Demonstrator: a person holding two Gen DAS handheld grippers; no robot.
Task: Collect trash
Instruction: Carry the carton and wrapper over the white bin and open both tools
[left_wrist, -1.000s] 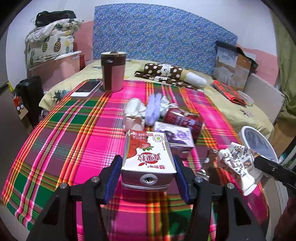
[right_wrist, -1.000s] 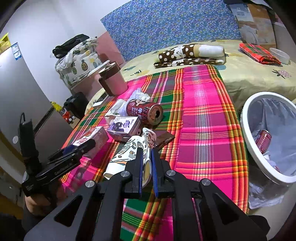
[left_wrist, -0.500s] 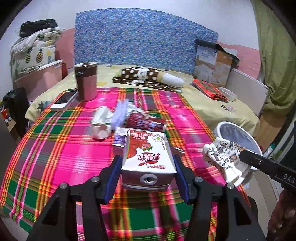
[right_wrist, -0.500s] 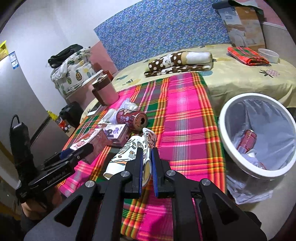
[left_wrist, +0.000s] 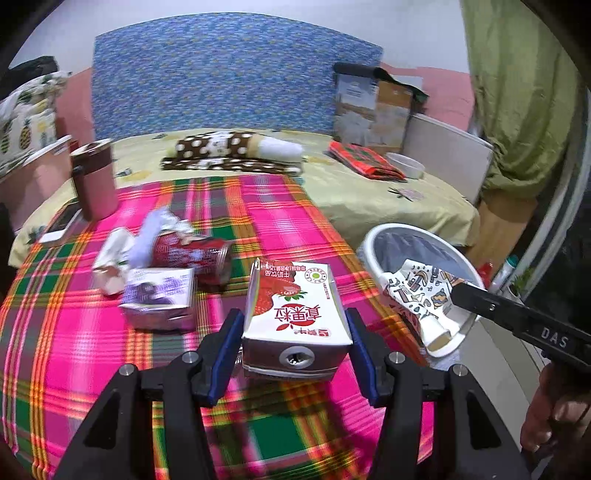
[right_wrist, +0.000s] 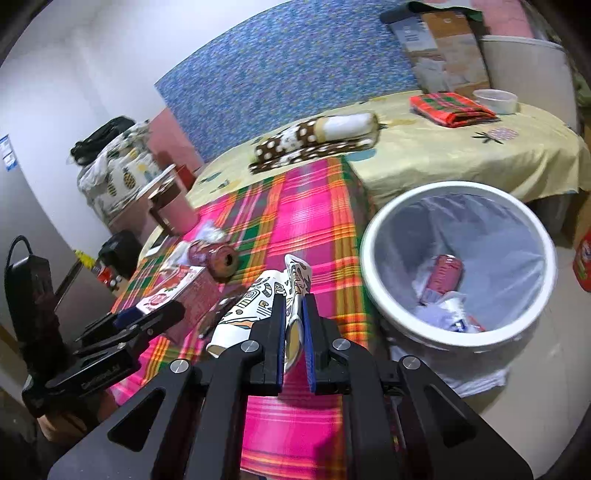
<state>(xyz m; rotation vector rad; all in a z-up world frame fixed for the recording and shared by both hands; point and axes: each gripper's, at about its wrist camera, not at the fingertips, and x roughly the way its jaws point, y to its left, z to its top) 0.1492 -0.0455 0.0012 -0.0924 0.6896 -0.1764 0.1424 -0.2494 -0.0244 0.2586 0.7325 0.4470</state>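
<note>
My left gripper (left_wrist: 293, 325) is shut on a strawberry milk carton (left_wrist: 293, 306), held above the plaid table; it also shows in the right wrist view (right_wrist: 147, 317). My right gripper (right_wrist: 293, 306) is shut on a crushed patterned paper cup (right_wrist: 255, 306), seen at the bin's rim in the left wrist view (left_wrist: 417, 295). The white trash bin (right_wrist: 369, 258) with a grey liner stands right of the table and holds a red can (right_wrist: 445, 275) and scraps. On the table lie a red can (left_wrist: 192, 253), a purple carton (left_wrist: 159, 295) and crumpled tissues (left_wrist: 114, 254).
A pink tumbler (left_wrist: 94, 181) and a phone (left_wrist: 61, 225) sit at the table's far left. A bed (left_wrist: 369, 192) with a dotted roll (left_wrist: 236, 147), a folded cloth and a bowl lies behind. The plaid table (left_wrist: 74, 350) ends near the bin.
Both grippers have swung right toward the bin with their loads. The bin now looms larger, and the paper cup is over its near rim.
</note>
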